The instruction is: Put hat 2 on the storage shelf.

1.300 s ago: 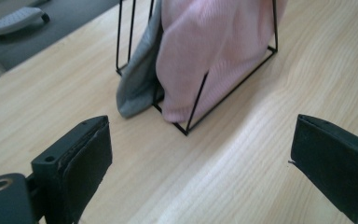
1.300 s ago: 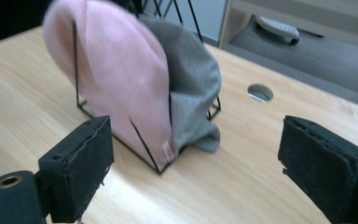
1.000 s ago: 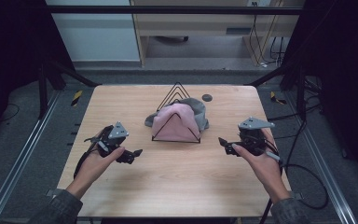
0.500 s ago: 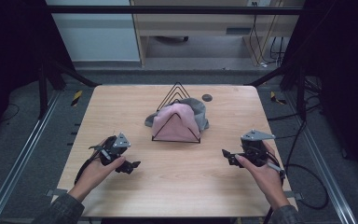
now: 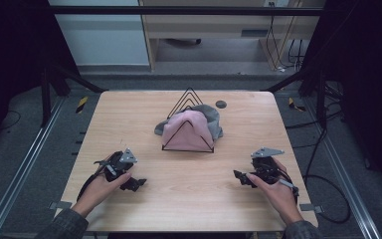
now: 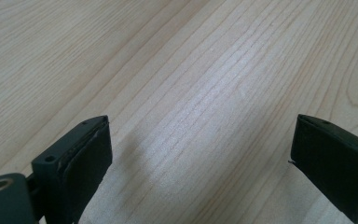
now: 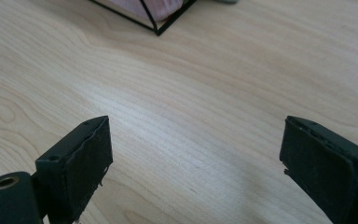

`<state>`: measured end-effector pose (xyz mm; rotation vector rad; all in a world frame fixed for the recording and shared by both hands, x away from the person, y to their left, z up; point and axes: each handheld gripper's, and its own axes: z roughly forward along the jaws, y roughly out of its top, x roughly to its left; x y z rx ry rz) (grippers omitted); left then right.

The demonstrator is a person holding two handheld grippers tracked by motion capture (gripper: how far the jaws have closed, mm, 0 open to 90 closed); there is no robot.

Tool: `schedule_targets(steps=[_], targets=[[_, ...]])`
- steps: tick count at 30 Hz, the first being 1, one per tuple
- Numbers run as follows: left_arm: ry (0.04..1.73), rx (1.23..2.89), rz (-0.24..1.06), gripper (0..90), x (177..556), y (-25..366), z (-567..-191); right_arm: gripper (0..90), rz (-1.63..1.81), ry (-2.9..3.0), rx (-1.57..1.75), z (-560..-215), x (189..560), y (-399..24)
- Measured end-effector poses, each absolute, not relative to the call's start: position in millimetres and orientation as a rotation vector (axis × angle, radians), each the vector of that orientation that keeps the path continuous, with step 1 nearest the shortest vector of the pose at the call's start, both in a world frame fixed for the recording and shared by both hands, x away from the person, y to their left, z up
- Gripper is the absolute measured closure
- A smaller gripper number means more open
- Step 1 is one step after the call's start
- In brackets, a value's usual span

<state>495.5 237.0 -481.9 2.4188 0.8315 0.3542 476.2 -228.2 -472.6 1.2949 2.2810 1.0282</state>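
A black wire rack (image 5: 189, 119) of triangular loops stands at the middle of the wooden table (image 5: 139, 114), with a pink cloth (image 5: 186, 132) and a grey cloth (image 5: 213, 117) draped over it. My left gripper (image 5: 135, 183) rests low at the front left, held by a hand, and is open with bare wood between its pads (image 6: 86, 163). My right gripper (image 5: 240, 177) sits at the front right, open as well, its pads (image 7: 86, 161) wide apart over bare wood. A corner of the rack (image 7: 156, 25) and the pink cloth (image 7: 154, 5) show at the top of the right gripper view.
A small dark round disc (image 5: 221, 104) lies near the table's back edge, right of the rack. Black cables (image 5: 323, 189) trail off the table's right side. Metal rails (image 5: 20, 174) flank the table on the floor.
Both grippers have drawn back toward the table's front edge and slightly outward, away from the rack. Both stay open and hold nothing. The rack and cloths have not moved.
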Motion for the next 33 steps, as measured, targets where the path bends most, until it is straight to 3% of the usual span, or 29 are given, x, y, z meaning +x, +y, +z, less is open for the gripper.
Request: schedule_targets(steps=[19,27,33], targets=[[0.891,2.392,0.313,2.7,498.8,243.6,-494.7,8.8,0.944,2.326,1.37,-497.7,483.9,-224.3],[0.894,2.35,0.324,0.0,498.2,248.1,-498.8,0.6,0.914,2.295,1.276,-508.1,475.6,-215.3],[0.91,2.341,0.334,0.0,497.0,248.7,-499.1,0.4,0.954,2.252,1.261,-512.3,471.8,-215.4]])
